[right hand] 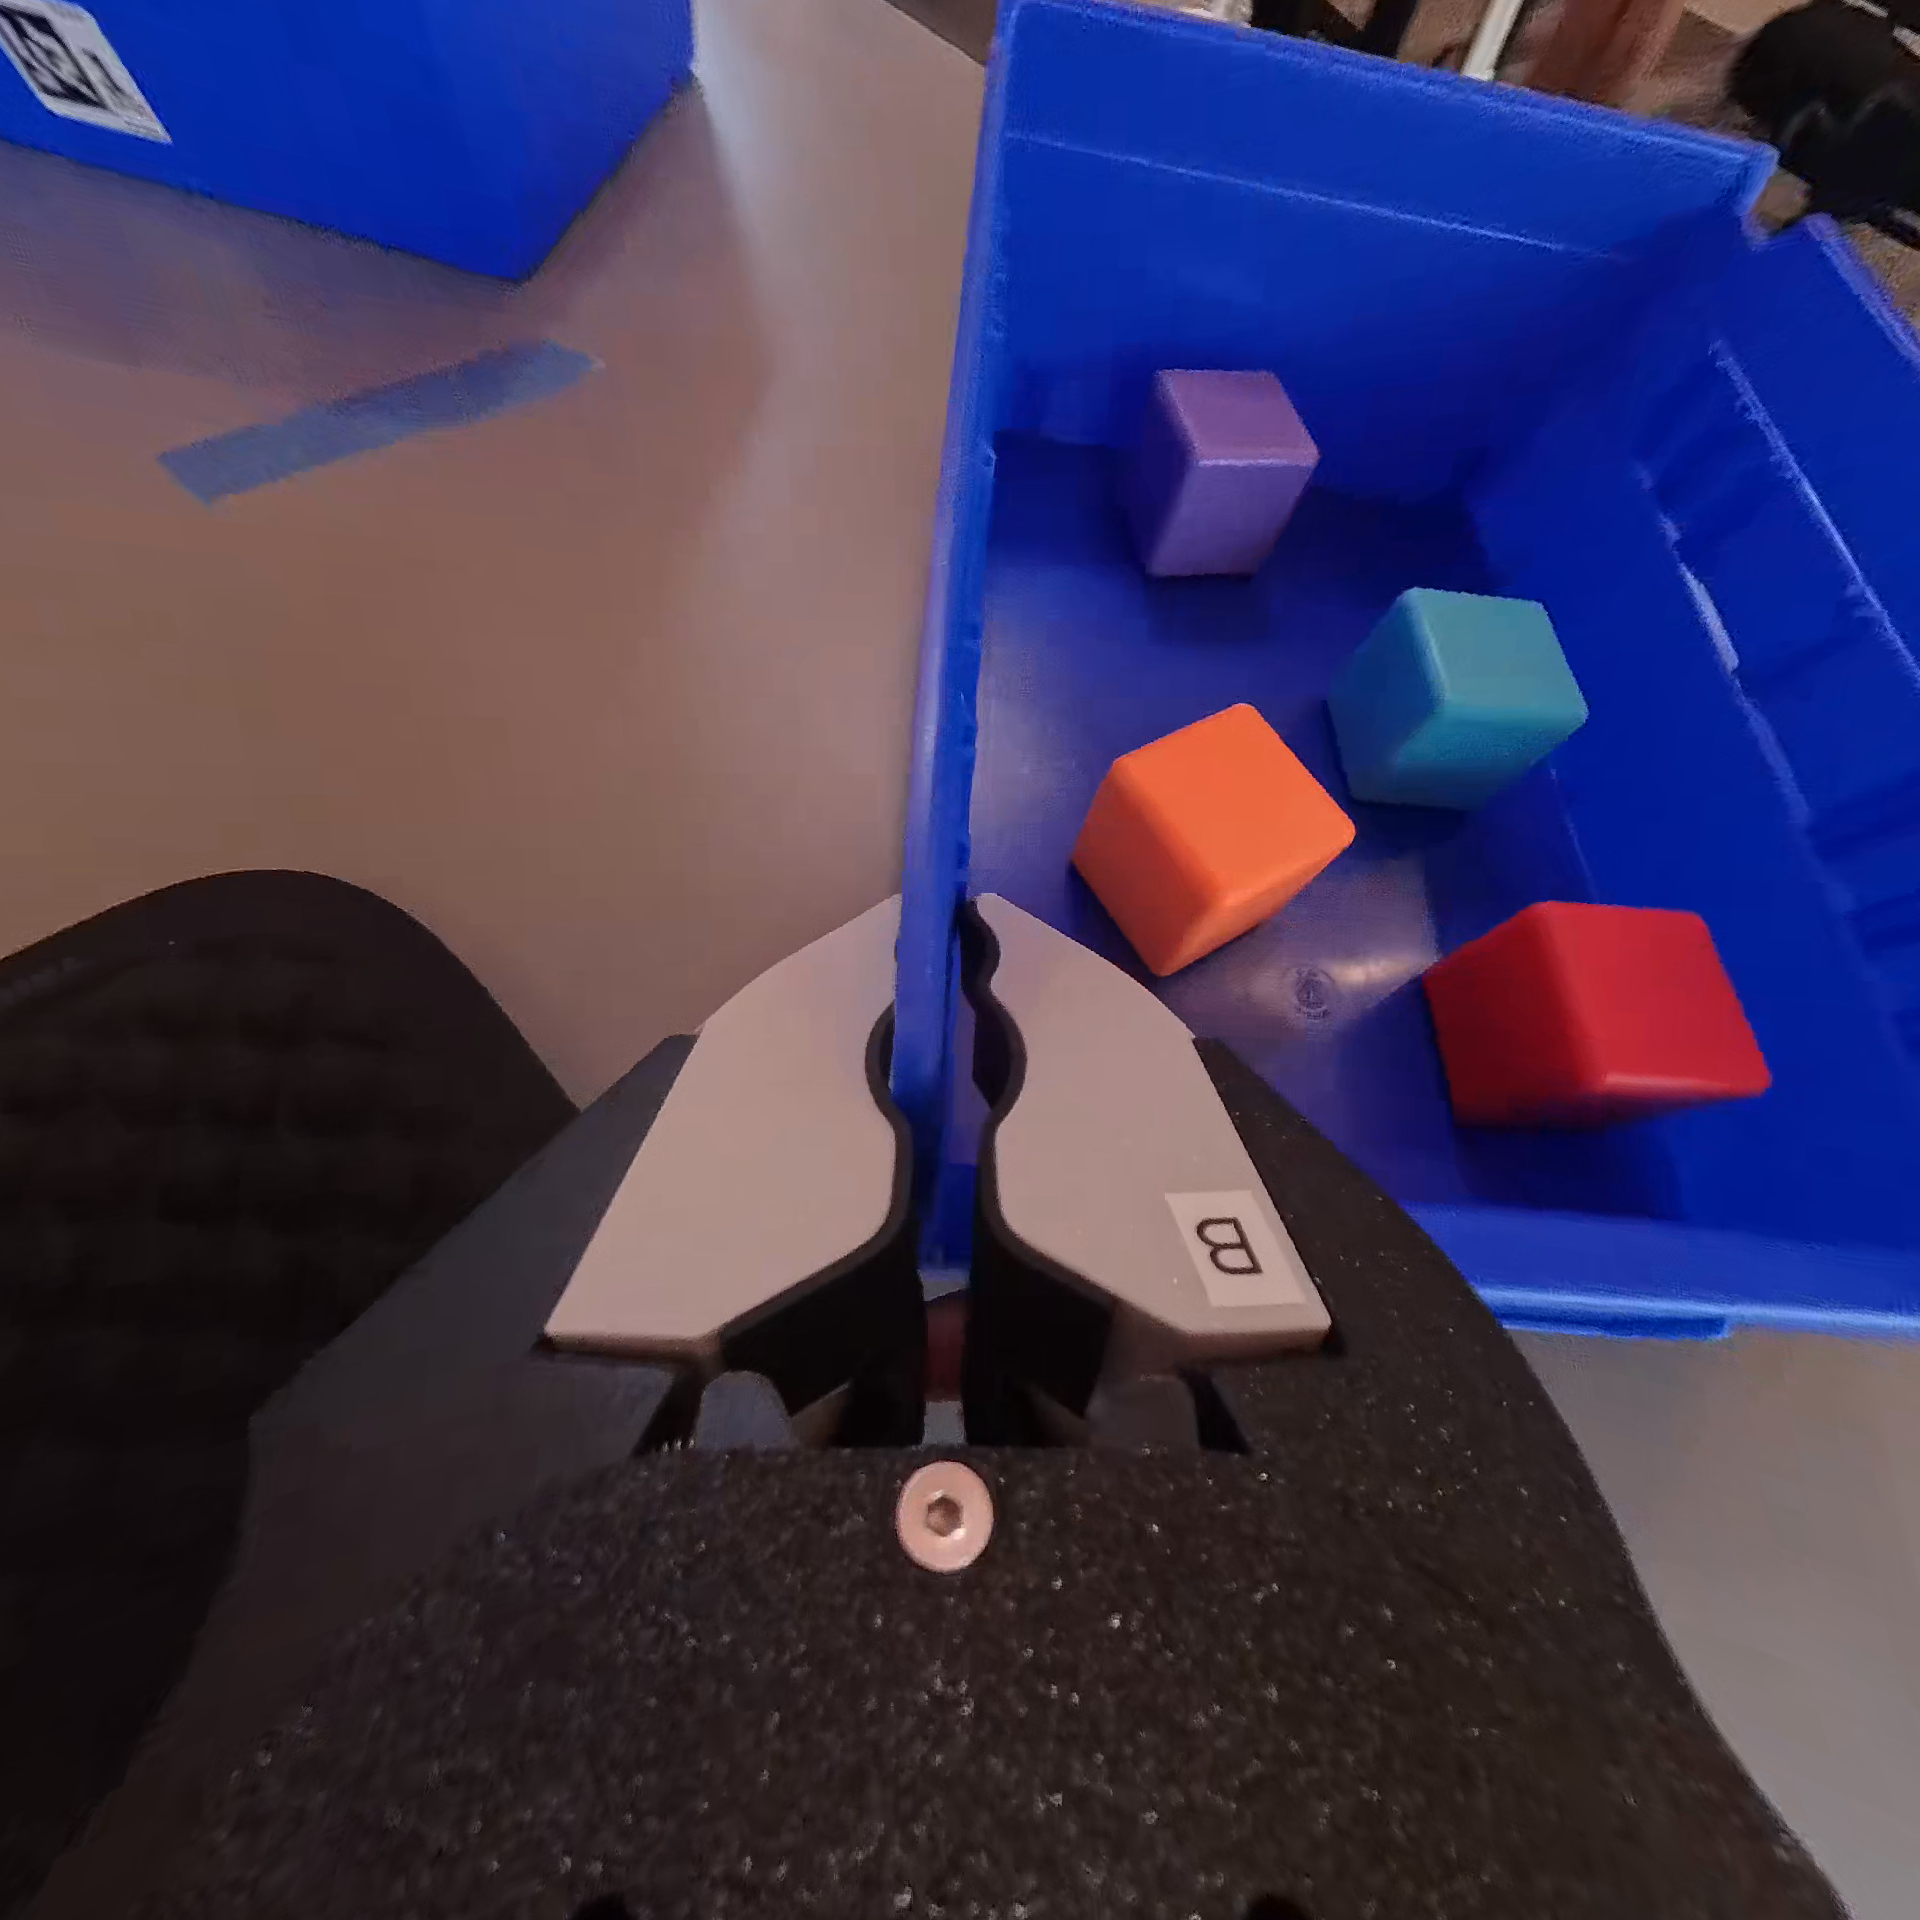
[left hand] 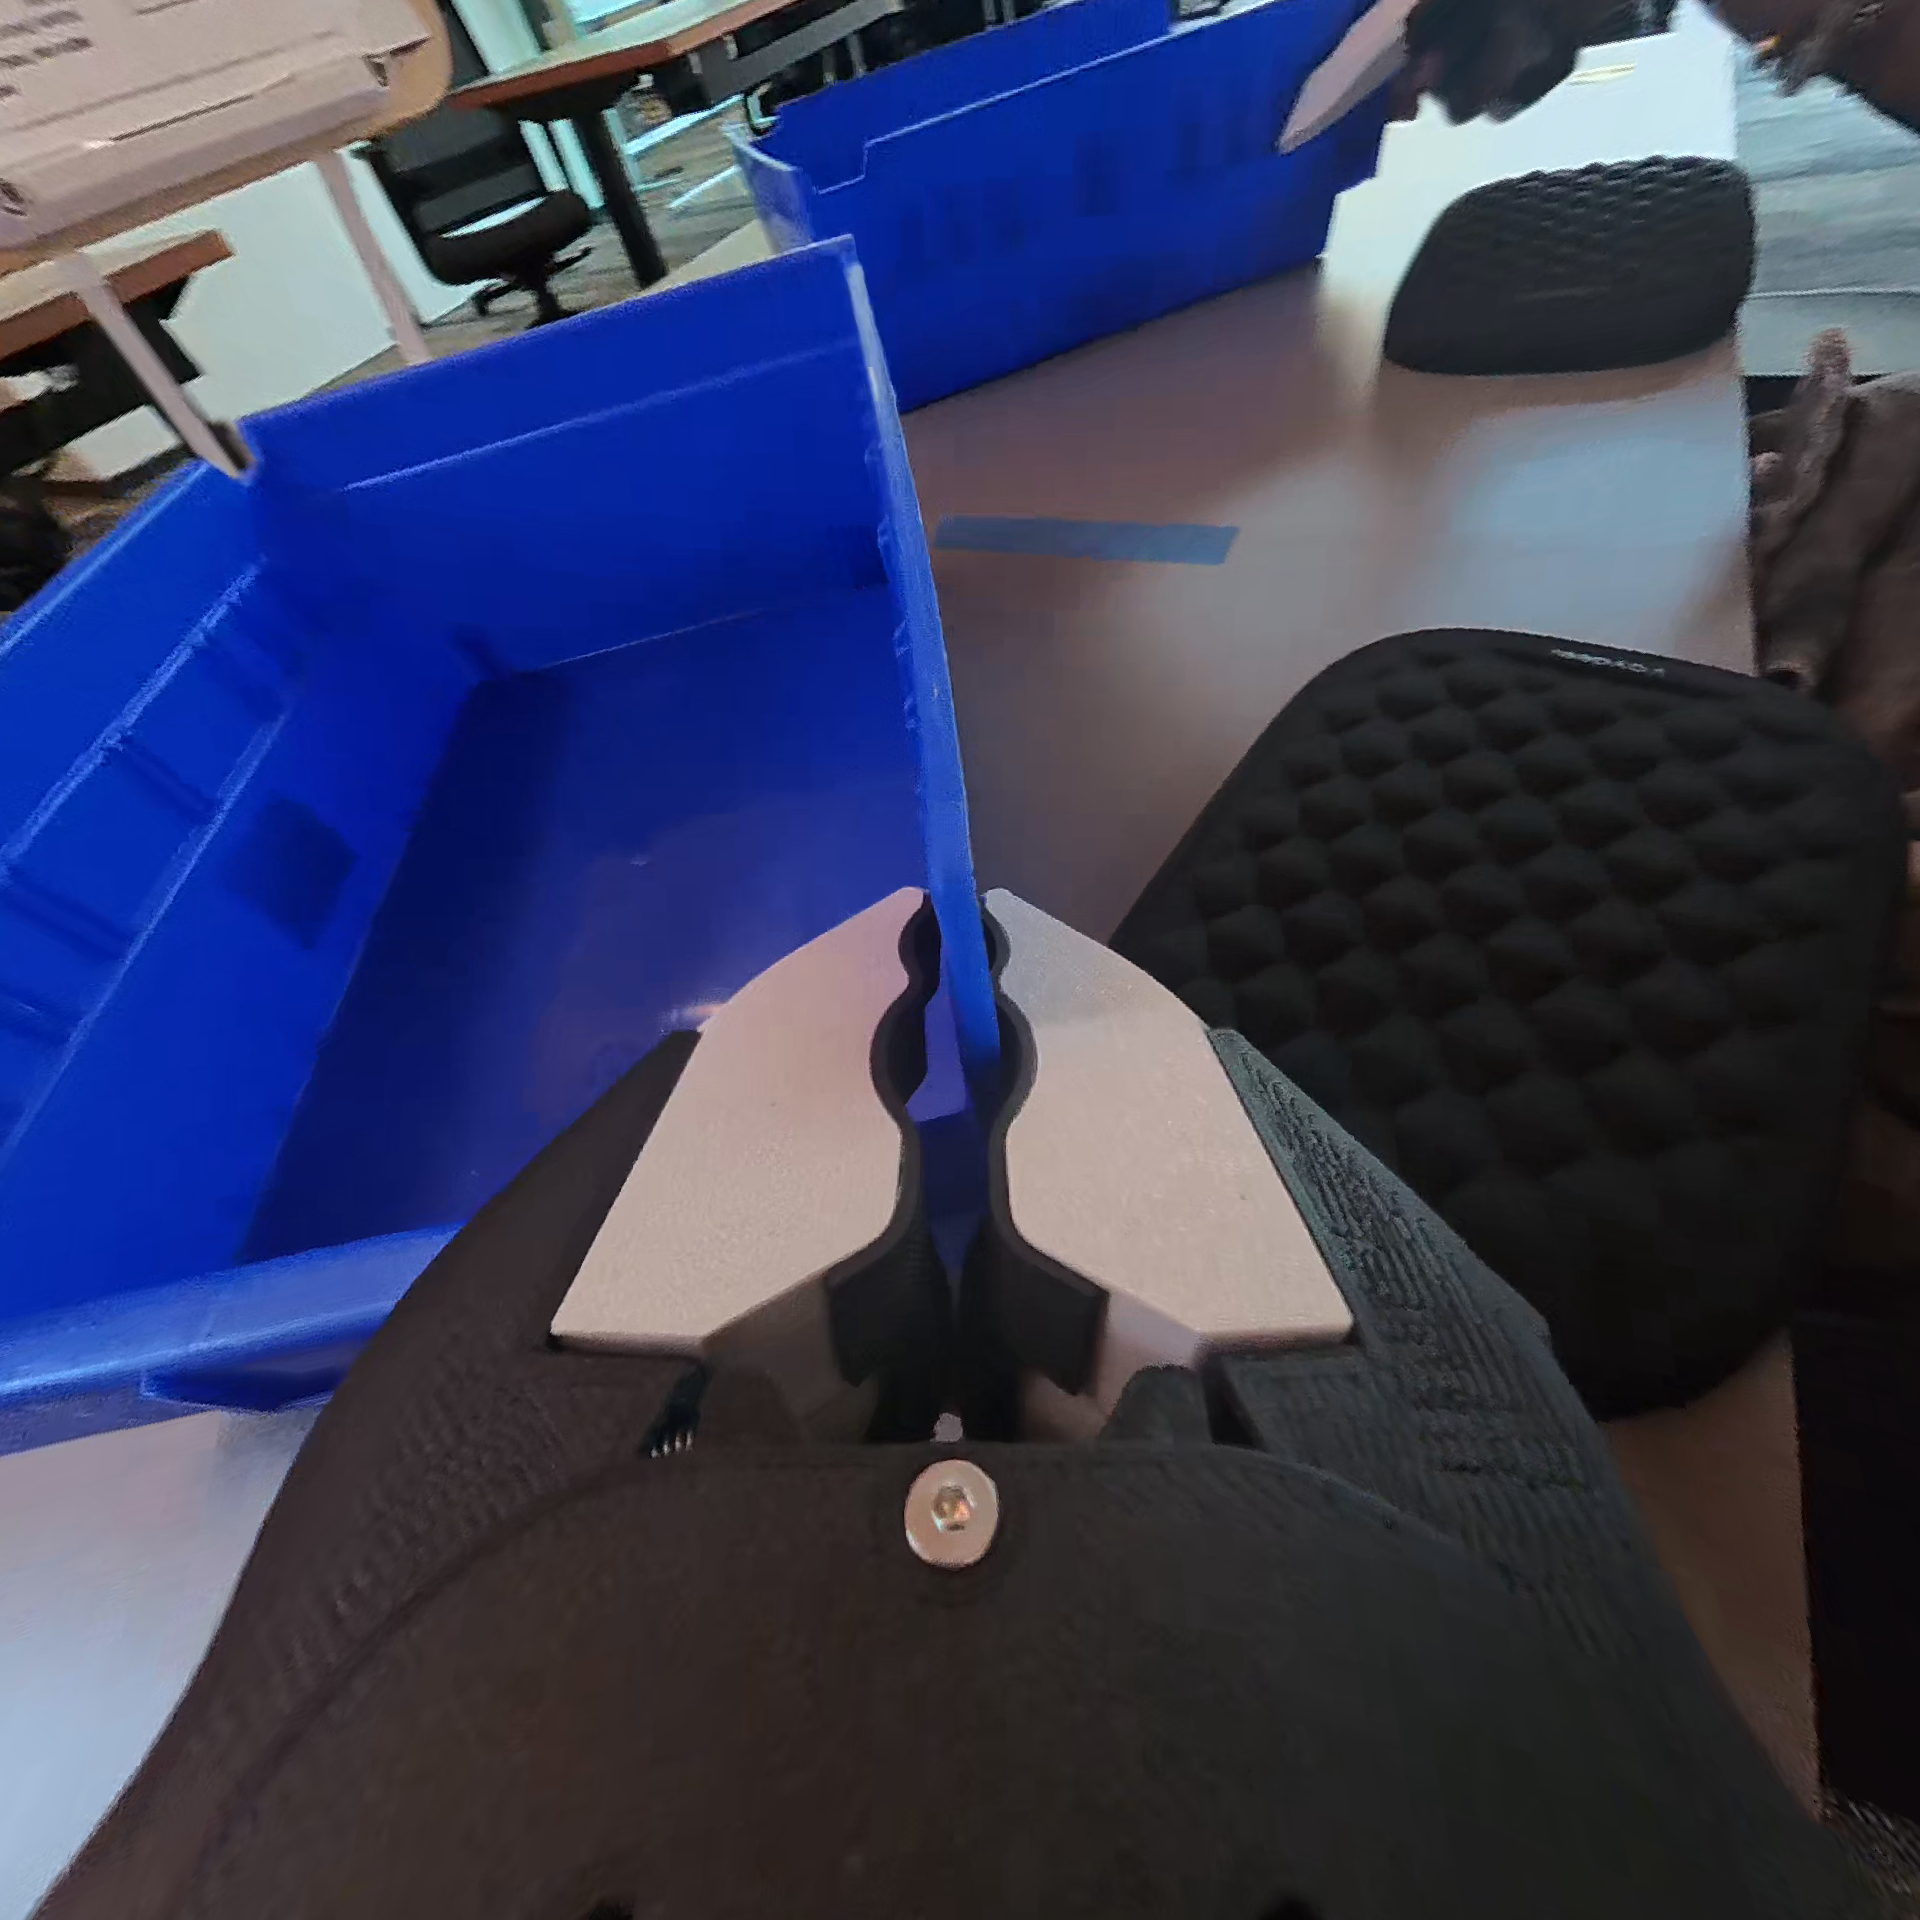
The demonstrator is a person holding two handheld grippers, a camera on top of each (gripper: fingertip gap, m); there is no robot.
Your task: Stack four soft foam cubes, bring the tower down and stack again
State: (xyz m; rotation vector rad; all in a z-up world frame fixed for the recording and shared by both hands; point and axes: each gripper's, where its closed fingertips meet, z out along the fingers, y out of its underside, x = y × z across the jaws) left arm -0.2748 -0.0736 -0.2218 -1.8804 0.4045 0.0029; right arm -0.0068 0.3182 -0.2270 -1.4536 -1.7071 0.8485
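Over on the left, the left hand-held gripper [left hand: 961, 935] is clenched on the right-hand wall of a blue bin [left hand: 436, 727]; the thin plastic edge runs straight up between its grey fingers [left hand: 810, 1091], and what shows of that bin's floor holds nothing. Just to the right of that grip a black quilted cushion [left hand: 1507, 987] lies on the counter [left hand: 1299, 468], with a strip of blue tape [left hand: 1086, 540] farther back, a second black cushion [left hand: 1569, 260] beyond it, and another blue bin [left hand: 1039, 208] at the far side. Moving right, the right hand-held gripper [right hand: 951, 914] is pinched on the left wall of a blue bin [right hand: 1351, 229], one finger outside and one inside. All four foam cubes lie loose on that bin's floor, none stacked and none touching: the purple cube [right hand: 1226, 468] farthest back near the gripped wall, the orange cube [right hand: 1210, 831] nearer and turned cornerwise, the teal cube [right hand: 1455, 696] to its right, also skewed, and the red cube [right hand: 1590, 1008] closest to the front wall. Being cubes, they have no long axis to speak of; each sits flat on one face.
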